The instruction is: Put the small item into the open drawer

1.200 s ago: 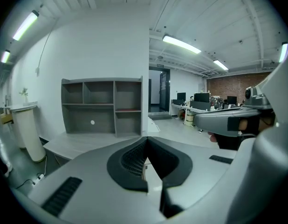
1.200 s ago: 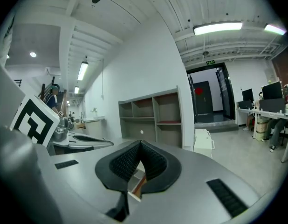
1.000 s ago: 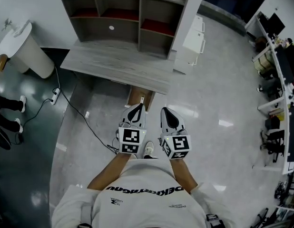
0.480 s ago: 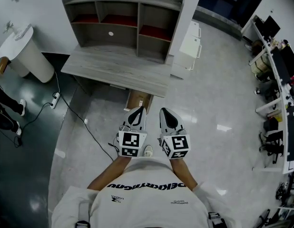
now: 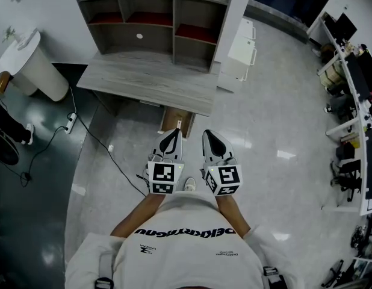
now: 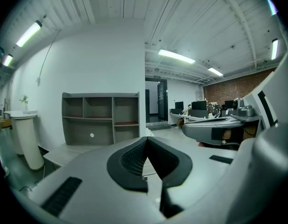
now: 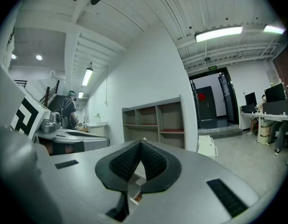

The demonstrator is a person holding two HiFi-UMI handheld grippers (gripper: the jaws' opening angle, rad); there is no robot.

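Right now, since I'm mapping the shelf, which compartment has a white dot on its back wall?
The wide lower-left compartment: a white dot sits on its back wall; the other compartments' backs are plain.

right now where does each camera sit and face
Head view: on the person's head, steeply down at floor and desk; shows forearms, left gripper, right gripper.
Left gripper view: on the left gripper, along its shut jaws toward the shelf unit; right gripper at right.
Right gripper view: on the right gripper, along its shut jaws; left gripper at left.
Shared: all show the shelf unit.
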